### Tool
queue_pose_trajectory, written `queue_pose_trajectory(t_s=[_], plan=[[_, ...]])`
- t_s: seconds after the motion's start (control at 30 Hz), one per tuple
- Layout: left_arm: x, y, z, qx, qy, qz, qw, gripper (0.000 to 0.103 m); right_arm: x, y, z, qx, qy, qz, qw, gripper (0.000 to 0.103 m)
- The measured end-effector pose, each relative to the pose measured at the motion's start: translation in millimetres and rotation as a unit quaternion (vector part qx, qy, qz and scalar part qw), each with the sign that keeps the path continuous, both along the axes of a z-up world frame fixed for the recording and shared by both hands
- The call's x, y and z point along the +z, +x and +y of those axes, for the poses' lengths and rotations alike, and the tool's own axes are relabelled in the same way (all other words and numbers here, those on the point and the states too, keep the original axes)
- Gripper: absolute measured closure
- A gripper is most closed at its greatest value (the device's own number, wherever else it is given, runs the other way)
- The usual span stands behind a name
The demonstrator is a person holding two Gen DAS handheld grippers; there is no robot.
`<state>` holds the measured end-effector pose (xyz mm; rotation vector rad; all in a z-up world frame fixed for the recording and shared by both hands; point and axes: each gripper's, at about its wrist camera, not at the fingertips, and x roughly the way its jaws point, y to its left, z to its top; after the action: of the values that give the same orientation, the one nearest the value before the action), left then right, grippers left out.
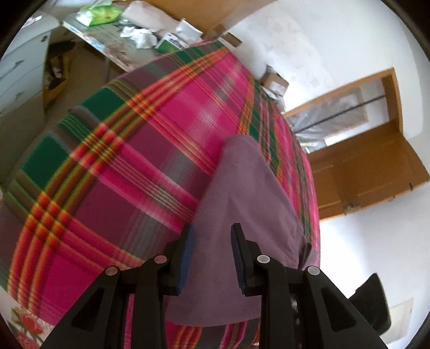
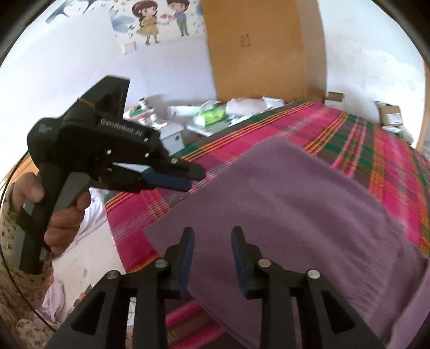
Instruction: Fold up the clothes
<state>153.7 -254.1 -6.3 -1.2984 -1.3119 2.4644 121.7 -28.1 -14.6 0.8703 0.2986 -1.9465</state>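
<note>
**Between folds on the plaid bed**

White-walled bedroom, with a wooden door and a tall brown cabinet behind a bed spread with a bright pink, green and orange plaid cover (image 2: 349, 139). Beyond the far edge of that bed, a cluttered side surface of papers, white boxes and a green packet (image 2: 211, 115). On the wall above, a cartoon sticker of two children (image 2: 161, 18).

Lying on the plaid cover toward the near edge of the bed: a mauve, soft-knit garment (image 2: 282, 209), already doubled into a broad flat slab, stacked layers visible along its near edge.

Right gripper (image 2: 212, 236) poised just over the near edge of the garment, jaws parted, no cloth between the blue pads (image 2: 188, 257). Left gripper (image 1: 212, 233) likewise over the garment, jaws standing apart with nothing pinched; from the right wrist view, seen side-on off the bed's left side (image 2: 172, 177), held by a hand (image 2: 61, 217) in a floral sleeve, clear of the fabric.

Judged step: a pause between folds, both tools released and repositioning rather than carrying cloth. Hard to say whether another fold is intended or only smoothing.

Next move, if another fold: lowering both sets of jaws onto one edge of the garment, pinching all layers together, then lifting and carrying that edge across toward the opposite side of the bed. Risk: catching only the top layer, or snagging the plaid cover beneath.
</note>
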Motion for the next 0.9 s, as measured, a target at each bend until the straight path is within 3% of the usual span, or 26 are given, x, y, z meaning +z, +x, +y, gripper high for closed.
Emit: queue_pose_trajectory(t_s=[0.13,0.37,0.67,0.83,0.9], plan=[[-4,1,-5,0.006,-0.006,-0.011,0.9999,0.074,-3,6,-12,0.021,-0.004,0.002,1.0,0.063],[-14,2,-7,0.008,-0.005,-0.025,0.9997,0.074,-8,27,-42,0.049,0.017,0.062,0.997,0.052],[-15,-7,-7,-0.005,-0.003,-0.023,0.9997,0.074,-30,51,-68,0.031,0.075,0.141,0.987,0.051],[-16,-7,-5,-0.022,-0.008,-0.022,0.9995,0.074,-32,38,-66,0.01,0.068,0.121,0.99,0.051],[-17,-8,-5,-0.023,-0.005,-0.023,0.9995,0.074,-32,37,-65,0.002,0.069,0.123,0.99,0.057]])
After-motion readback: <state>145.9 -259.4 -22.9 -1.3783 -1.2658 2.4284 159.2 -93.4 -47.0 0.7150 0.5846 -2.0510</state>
